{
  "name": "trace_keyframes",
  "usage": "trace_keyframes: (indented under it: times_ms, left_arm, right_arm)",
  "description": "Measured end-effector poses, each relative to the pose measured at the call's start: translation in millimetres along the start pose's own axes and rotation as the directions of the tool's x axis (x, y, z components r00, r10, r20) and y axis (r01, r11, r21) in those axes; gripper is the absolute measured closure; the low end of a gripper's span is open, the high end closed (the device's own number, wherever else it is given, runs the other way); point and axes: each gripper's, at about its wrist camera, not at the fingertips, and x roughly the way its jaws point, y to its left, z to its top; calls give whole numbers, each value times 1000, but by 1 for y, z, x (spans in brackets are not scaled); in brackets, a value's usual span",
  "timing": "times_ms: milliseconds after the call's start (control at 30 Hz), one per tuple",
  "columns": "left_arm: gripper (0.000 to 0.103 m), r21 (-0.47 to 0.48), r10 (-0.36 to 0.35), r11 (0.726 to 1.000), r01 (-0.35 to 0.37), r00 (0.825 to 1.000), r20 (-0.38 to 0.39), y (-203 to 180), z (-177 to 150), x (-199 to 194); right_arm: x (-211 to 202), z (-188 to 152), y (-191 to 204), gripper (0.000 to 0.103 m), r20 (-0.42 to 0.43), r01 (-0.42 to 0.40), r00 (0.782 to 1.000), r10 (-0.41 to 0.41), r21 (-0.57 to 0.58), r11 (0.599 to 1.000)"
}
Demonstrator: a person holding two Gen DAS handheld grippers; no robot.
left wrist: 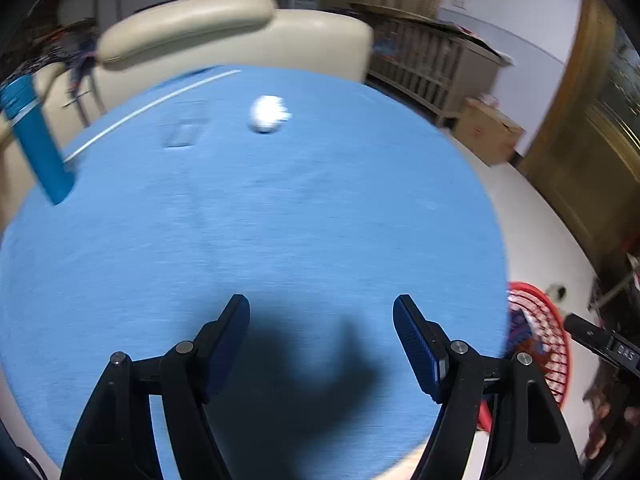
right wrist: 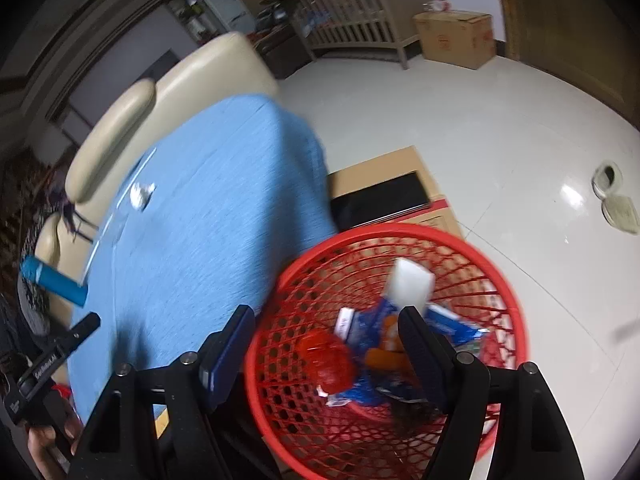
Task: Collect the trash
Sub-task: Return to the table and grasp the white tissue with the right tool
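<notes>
A crumpled white paper ball (left wrist: 267, 113) lies on the blue tablecloth (left wrist: 280, 220) far ahead of my open, empty left gripper (left wrist: 321, 312); it also shows in the right wrist view (right wrist: 141, 196). My right gripper (right wrist: 326, 324) is open above the red mesh basket (right wrist: 496, 264). A white block (right wrist: 408, 284) is in the air just over the basket, touching neither finger. Blue wrappers (right wrist: 372, 324), a red round thing (right wrist: 328, 364) and an orange piece lie inside the basket.
A blue cylinder (left wrist: 36, 140) lies at the table's left edge. A cream sofa (left wrist: 240, 36) stands behind the table. A cardboard box with a black panel (right wrist: 380, 196) sits beside the basket. A slatted crib (left wrist: 432, 68), a carton (right wrist: 456, 38) and slippers (right wrist: 612, 196) are on the white floor.
</notes>
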Motion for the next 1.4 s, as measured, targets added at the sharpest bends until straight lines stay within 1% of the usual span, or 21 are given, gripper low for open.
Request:
trace_keyframes:
  times_ms: [133, 367, 433, 467, 500, 600, 700, 833, 867, 900, 933, 1133, 1200, 1300, 1333, 1367, 1400]
  left_arm:
    - [28, -57, 54, 997, -53, 999, 9, 36, -6, 2]
    - [28, -142, 129, 982, -126, 992, 8, 99, -15, 7]
    - [28, -157, 151, 976, -148, 988, 9, 114, -18, 8]
    - [28, -166, 164, 973, -160, 986, 9, 121, -19, 9]
    - [28, -174, 172, 970, -168, 985, 8, 126, -20, 9]
    - [28, -198, 183, 964, -179, 983, -1, 141, -25, 11]
    - [28, -202, 191, 961, -189, 982, -14, 150, -27, 16]
    - [28, -210, 180, 961, -182, 983, -26, 157, -27, 21]
    - [28, -210, 181, 960, -184, 983, -35, 159, -27, 25]
    - [26, -200, 192, 961, -192, 981, -20, 158, -28, 25]
    - [25, -194, 198, 961, -199, 980, -24, 158, -28, 26]
    - [22, -157, 230, 961, -228, 973, -7, 158, -31, 30]
    - [22, -160, 232, 960, -230, 973, -11, 161, -29, 30]
    - [22, -197, 235, 952, -234, 972, -17, 172, -24, 29]
    - [22, -229, 231, 947, -224, 973, 0, 178, -20, 26]
    - [22, -249, 227, 944, -217, 974, 13, 182, -17, 23]
    - [22, -258, 225, 942, -213, 974, 18, 185, -14, 23]
  right_arm:
    - [14, -1, 33, 26, -34, 4, 999, -6, -67, 998]
    - [50, -2, 98, 26, -90, 0, 996, -17, -190, 982]
    - [63, -1, 119, 25, -109, -10, 994, -14, -222, 975]
    - [69, 0, 133, 22, -104, 1, 994, -27, -245, 970]
    - [74, 2, 145, 22, -97, 3, 995, -30, -267, 964]
    - [93, 10, 178, 22, -126, -26, 992, -12, -296, 955]
    - [108, 20, 215, 22, -100, -18, 995, -19, -358, 934]
    - [129, 38, 262, 22, -61, -1, 998, -28, -422, 906]
    - [136, 44, 274, 22, -47, 10, 998, -34, -438, 899]
    - [142, 50, 284, 22, -29, 25, 999, -43, -449, 893]
    - [149, 56, 294, 22, -11, 40, 999, -51, -457, 888]
    - [192, 99, 346, 23, 60, 90, 996, -70, -475, 875]
    - [209, 114, 364, 24, 68, 90, 996, -65, -474, 876]
    - [226, 127, 385, 24, 76, 81, 996, -51, -477, 875]
    - [233, 130, 392, 27, 79, 84, 995, -52, -481, 873]
    - [241, 133, 399, 35, 82, 92, 995, -60, -486, 869]
    - [251, 136, 404, 41, 77, 107, 994, -79, -492, 864]
